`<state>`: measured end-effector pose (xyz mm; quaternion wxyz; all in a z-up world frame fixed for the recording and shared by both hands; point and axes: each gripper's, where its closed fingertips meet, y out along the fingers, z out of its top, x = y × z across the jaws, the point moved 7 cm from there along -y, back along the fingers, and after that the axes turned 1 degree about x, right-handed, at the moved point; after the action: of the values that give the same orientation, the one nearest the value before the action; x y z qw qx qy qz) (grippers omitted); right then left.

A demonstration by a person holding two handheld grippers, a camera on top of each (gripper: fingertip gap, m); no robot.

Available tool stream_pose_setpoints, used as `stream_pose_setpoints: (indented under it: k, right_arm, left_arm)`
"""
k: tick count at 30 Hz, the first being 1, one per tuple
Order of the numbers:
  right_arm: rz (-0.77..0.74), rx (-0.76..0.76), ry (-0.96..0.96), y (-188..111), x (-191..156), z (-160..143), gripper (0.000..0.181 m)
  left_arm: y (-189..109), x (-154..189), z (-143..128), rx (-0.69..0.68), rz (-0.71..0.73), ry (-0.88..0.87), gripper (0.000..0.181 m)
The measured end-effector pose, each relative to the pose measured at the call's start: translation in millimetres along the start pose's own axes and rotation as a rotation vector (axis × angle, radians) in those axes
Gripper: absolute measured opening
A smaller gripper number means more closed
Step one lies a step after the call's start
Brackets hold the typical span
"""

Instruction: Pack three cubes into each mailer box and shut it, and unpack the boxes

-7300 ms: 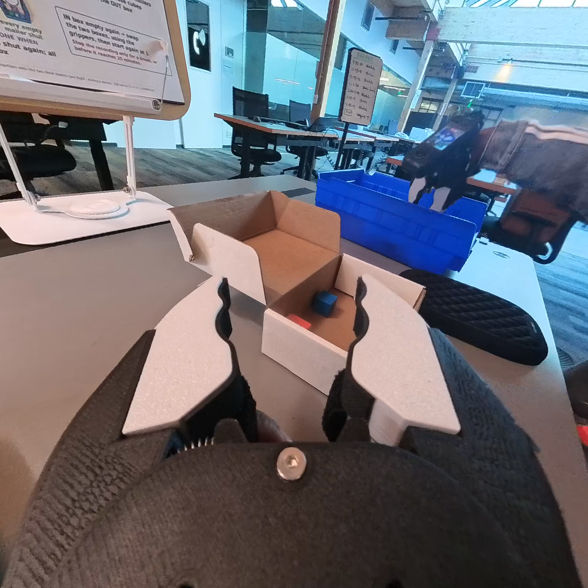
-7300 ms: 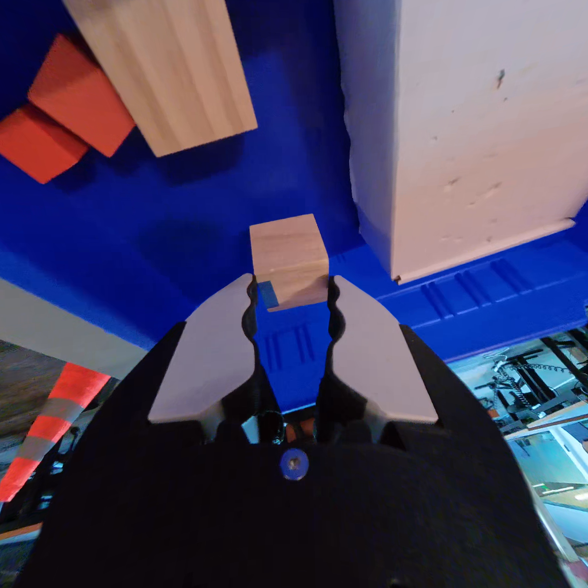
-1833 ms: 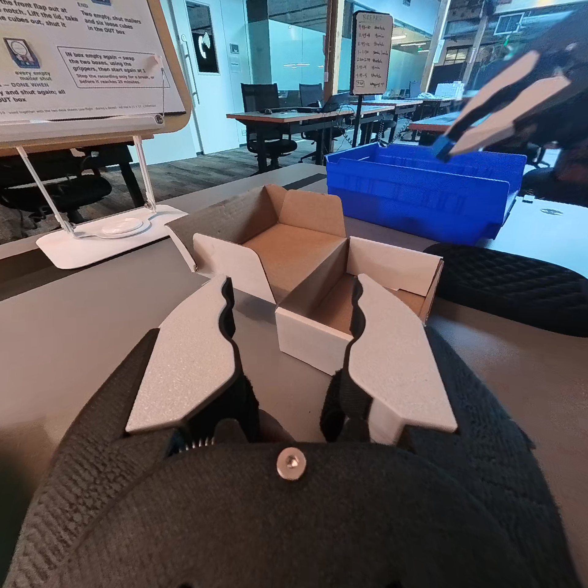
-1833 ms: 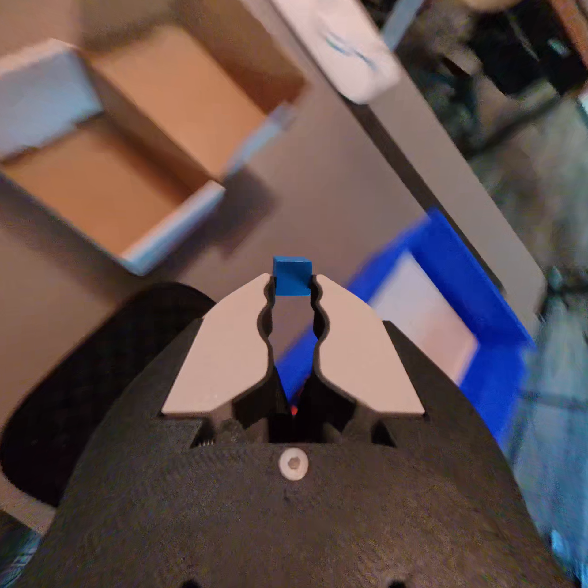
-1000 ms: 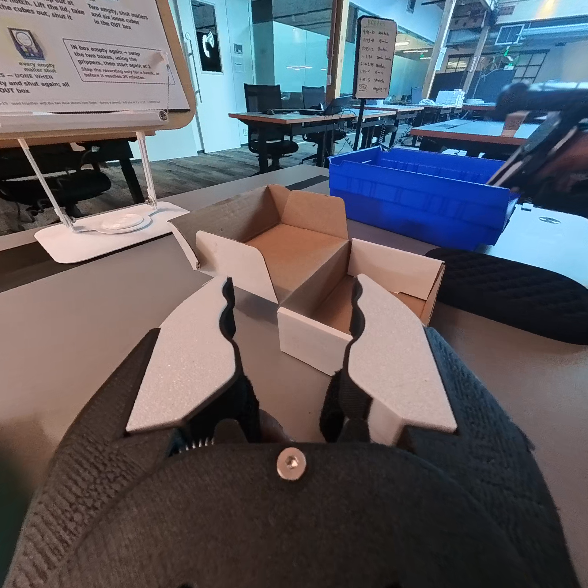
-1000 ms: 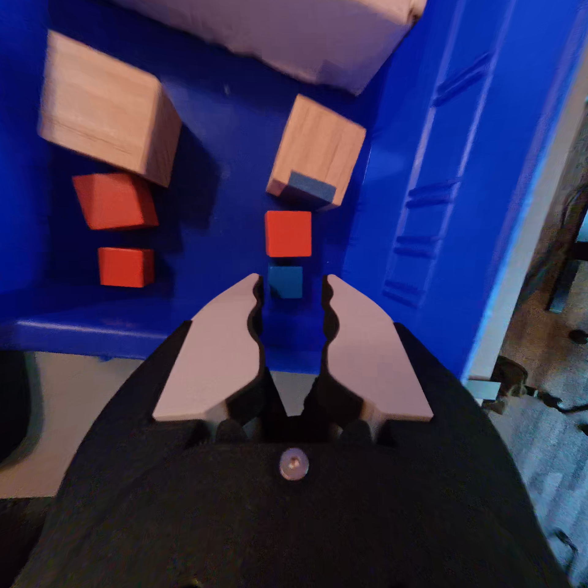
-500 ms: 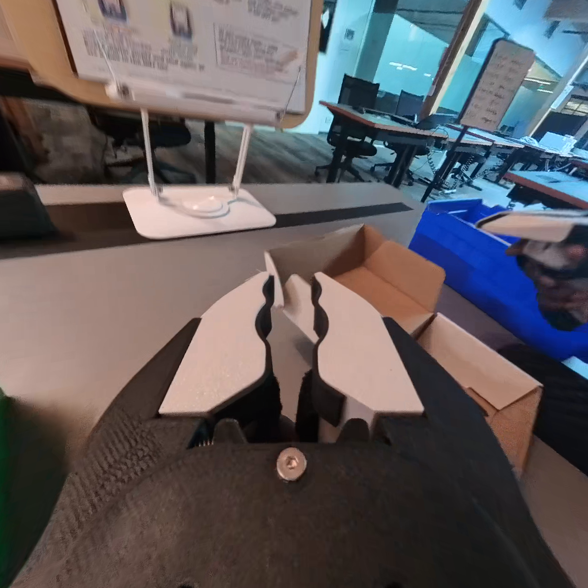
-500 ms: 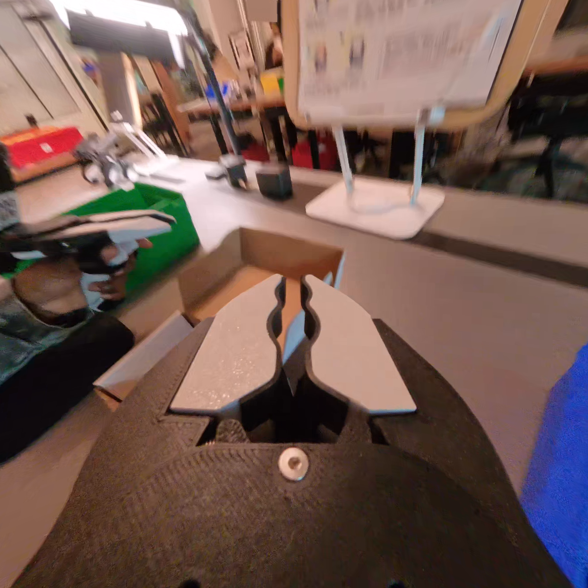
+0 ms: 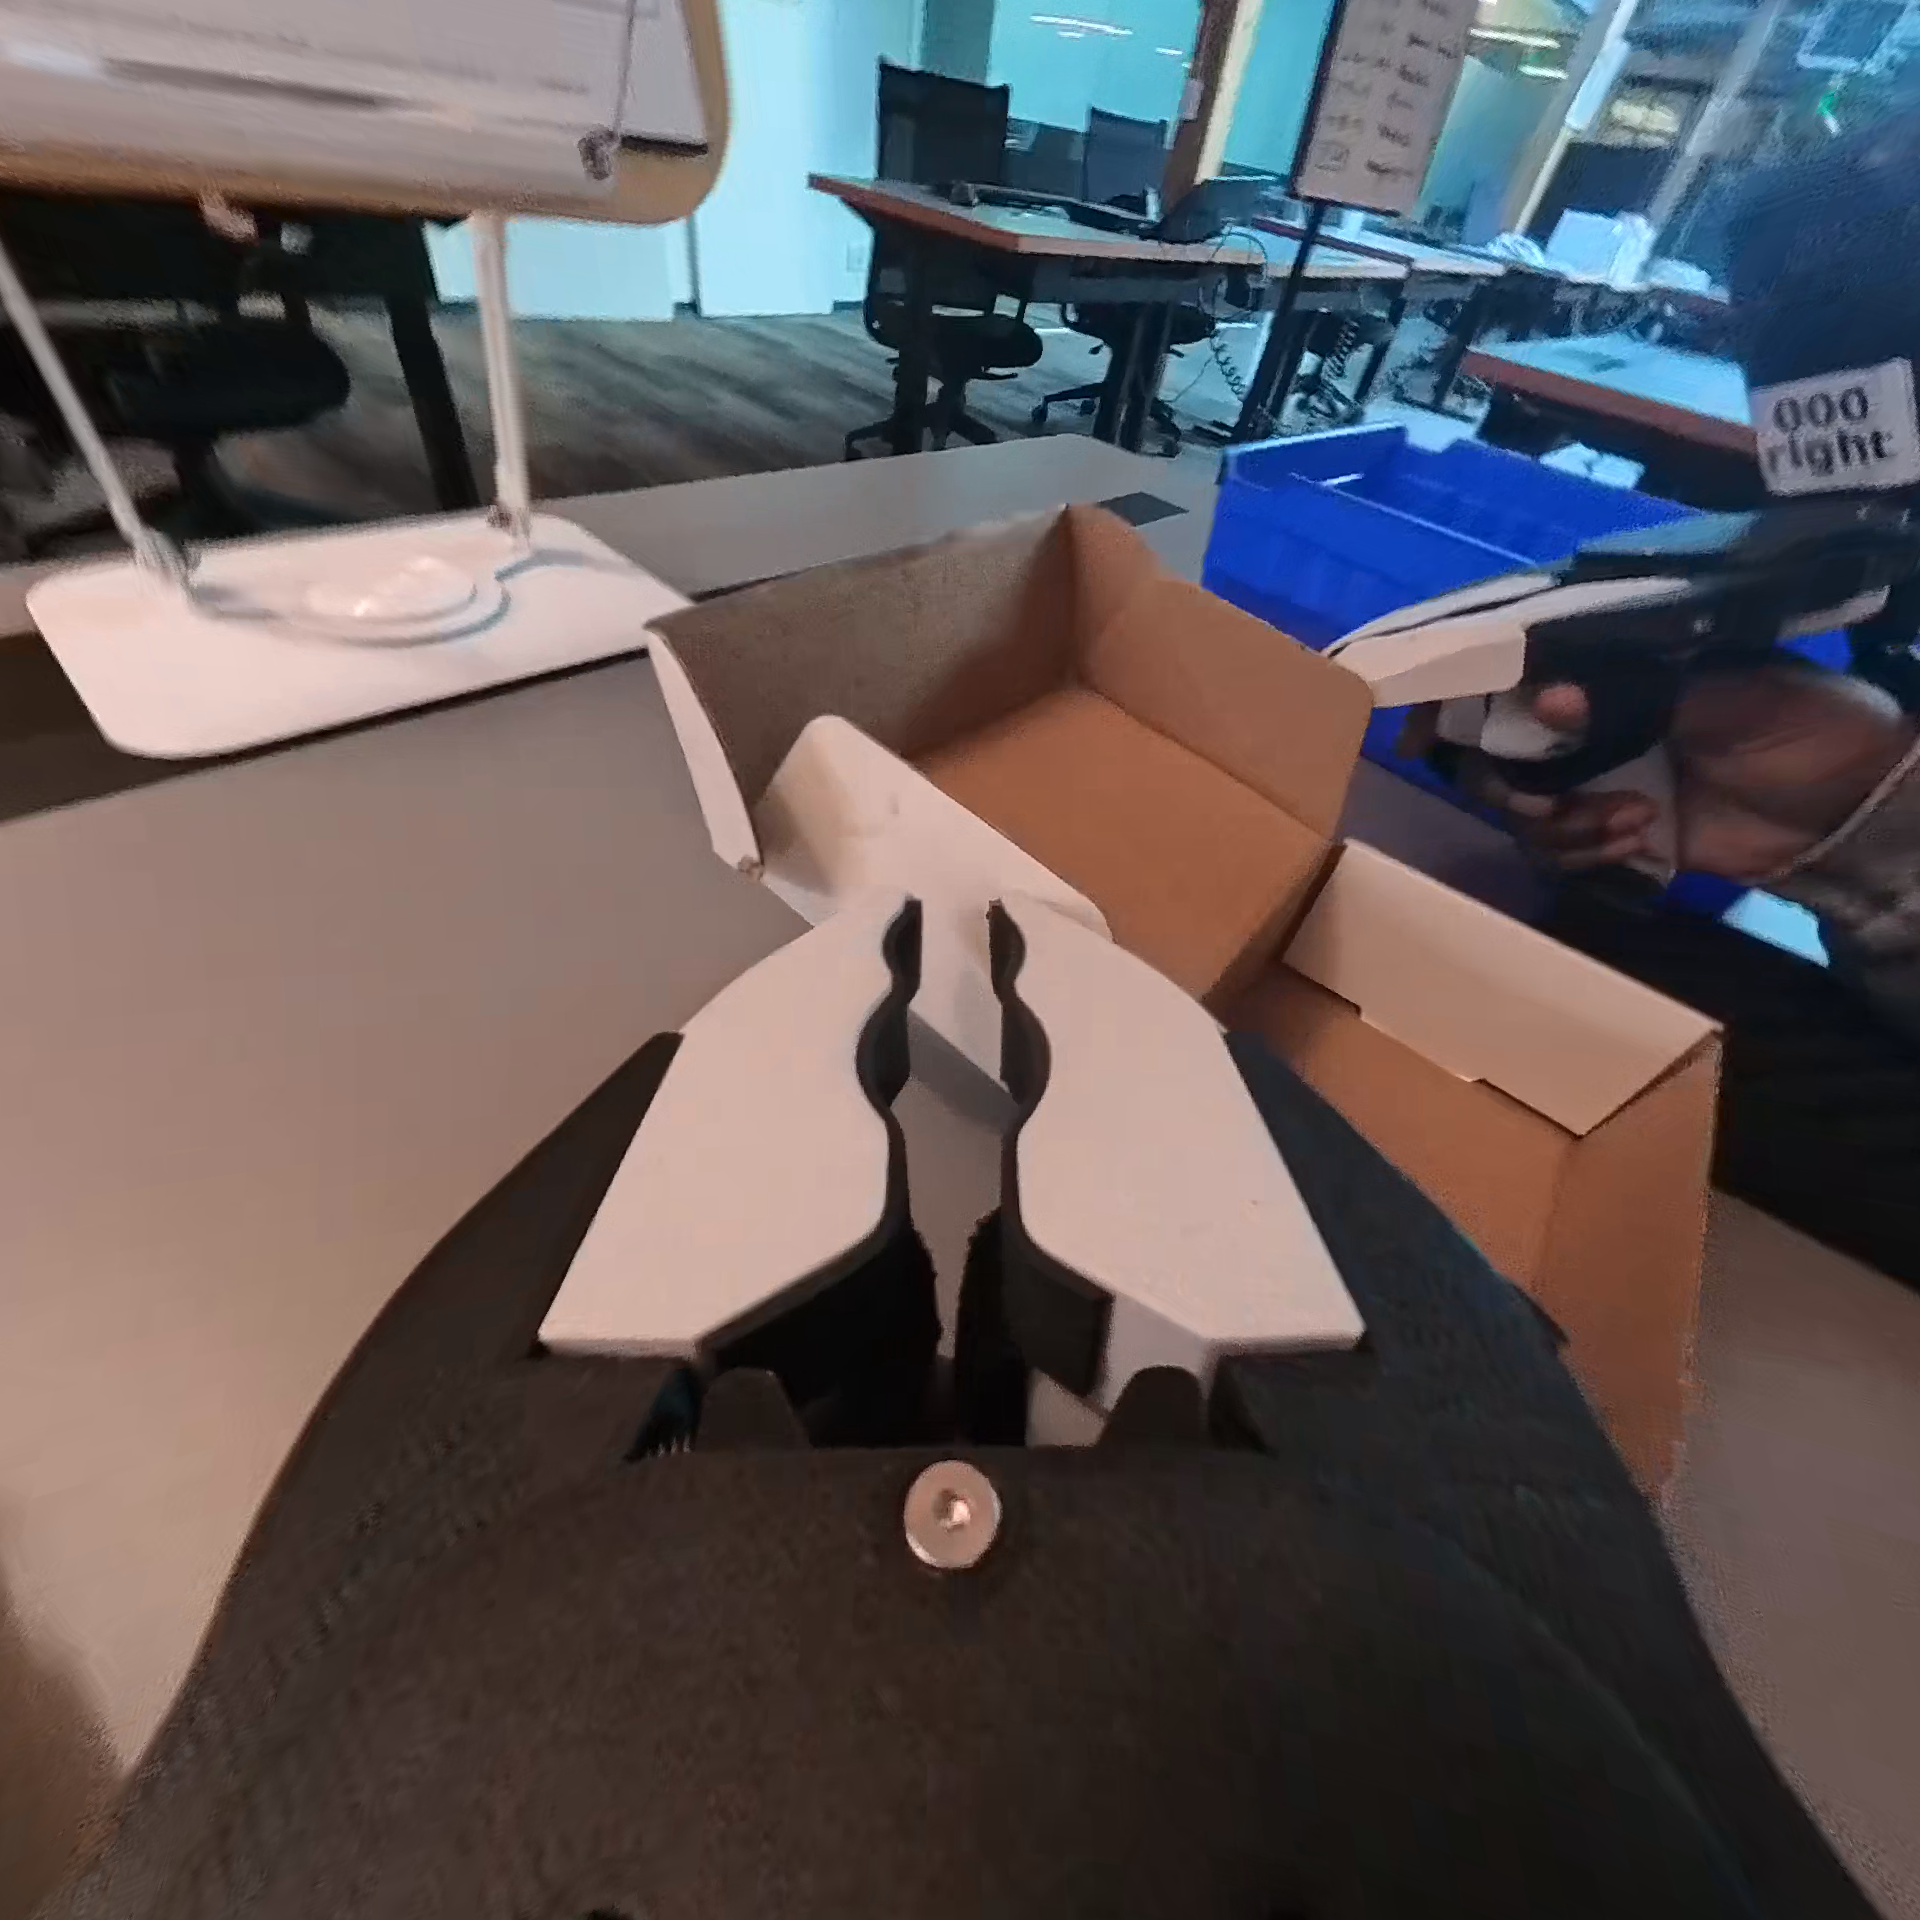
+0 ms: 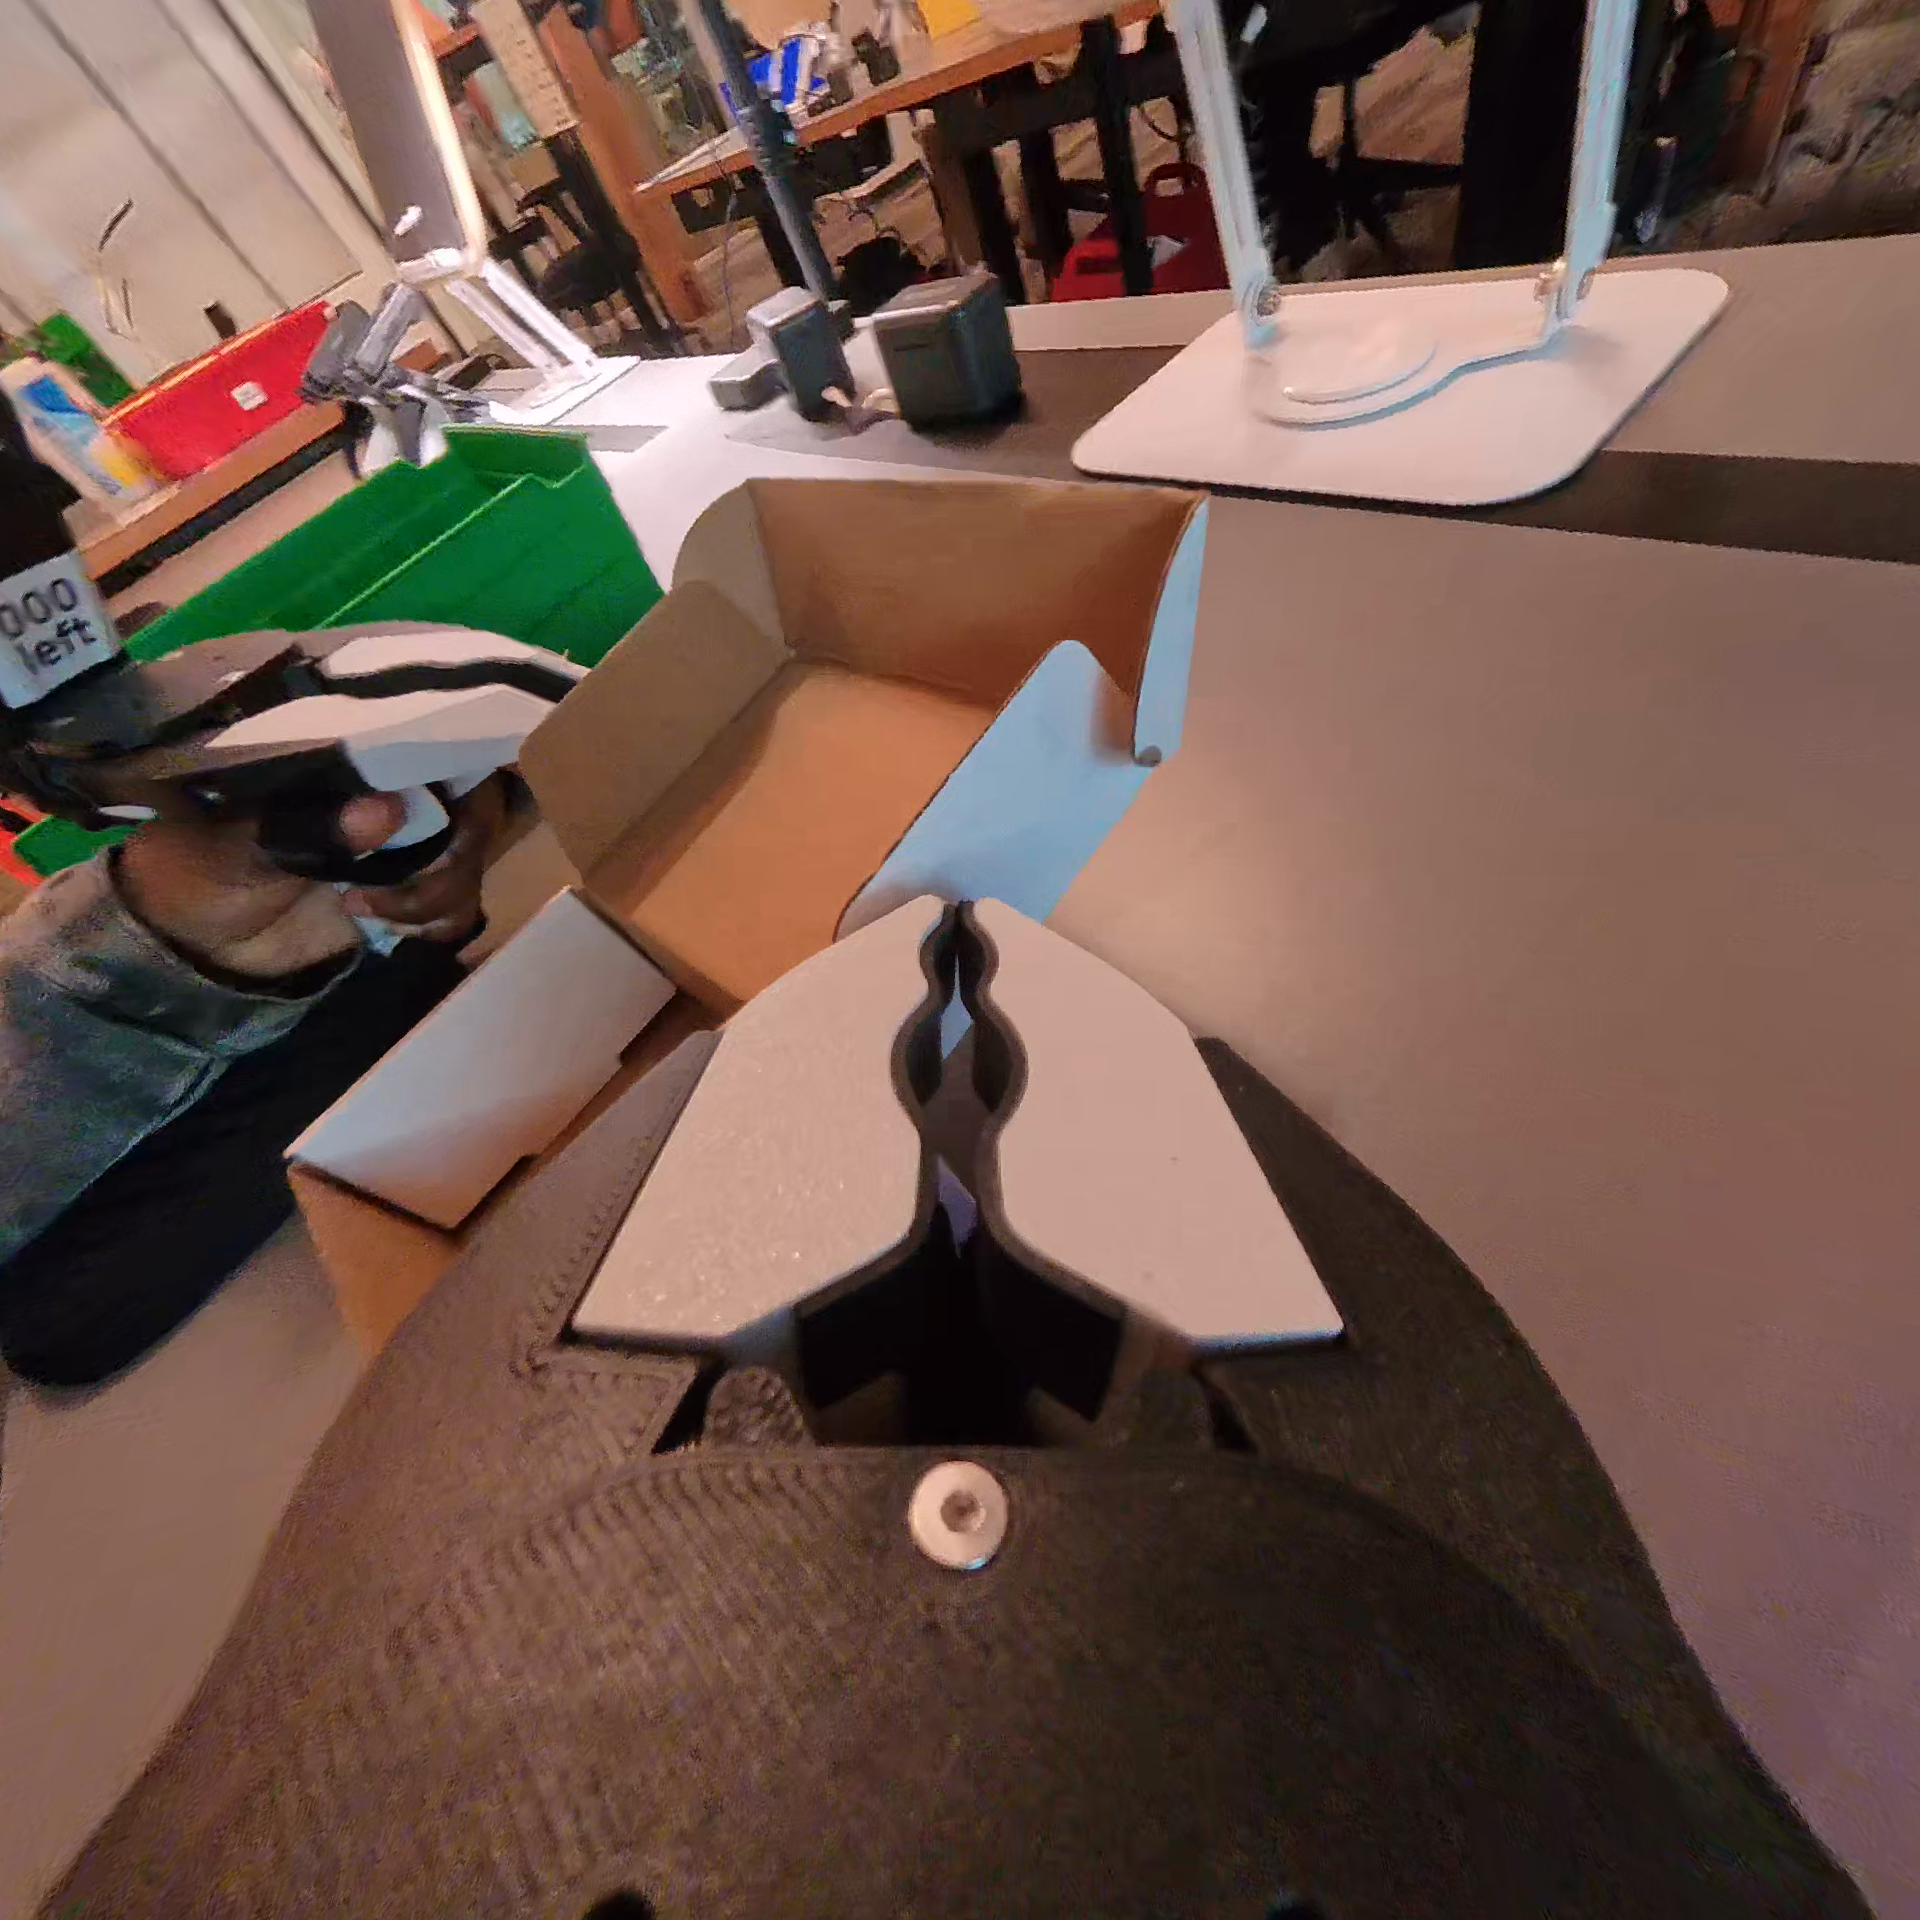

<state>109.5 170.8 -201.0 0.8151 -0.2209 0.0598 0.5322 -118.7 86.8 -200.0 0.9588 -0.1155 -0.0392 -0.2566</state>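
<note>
I judge the unpacking half nearly done: the mailer box (image 9: pixel 1132 821) lies open on the grey table (image 9: pixel 312 987), no cubes showing inside, and shutting it is what's left. My left gripper (image 9: pixel 953 912) and right gripper (image 10: pixel 956 912) now flank its lid flaps, one each side; a second ago the right hung over the blue bin (image 9: pixel 1403 540) (cubes dropped there). Left jaws narrow, right nearly touching, both empty.

Box (image 9: pixel 1091 800): white outside, brown cardboard inside. Bin (image 9: pixel 1382 540), upper right of left wrist view: blue. Bin (image 10: pixel 436 561), upper left of right wrist view: green. Table (image 10: pixel 1558 883): grey. Left gripper (image 9: pixel 951 914): 2 white fingers, black textured body.
</note>
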Motion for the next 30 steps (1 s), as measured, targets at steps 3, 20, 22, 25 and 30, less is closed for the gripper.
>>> stream_pose_setpoints:
  k: [3, 20, 22, 25, 30]
  right_arm:
    - [0.050, -0.004, -0.108, -6, -13, 0, 0.000]
    - [0.074, -0.096, -1.049, -44, -76, -60, 0.001]
    - [0.032, -0.082, -1.037, -48, -72, -56, 0.009]
    - [0.042, -0.015, -1.007, -65, -72, -47, 0.019]
    - [0.072, 0.149, -1.040, -81, -83, -40, 0.038]
  left_arm:
    - [-7, 7, 3, 0.033, -0.018, 0.108, 0.007]
    - [-65, 59, -40, -0.008, -0.311, 0.807, 0.006]
    - [-68, 58, -37, -0.023, -0.287, 0.829, 0.018]
    - [-84, 58, -30, 0.026, -0.248, 0.835, 0.027]
    - [-101, 60, -7, 0.245, -0.164, 0.822, 0.047]
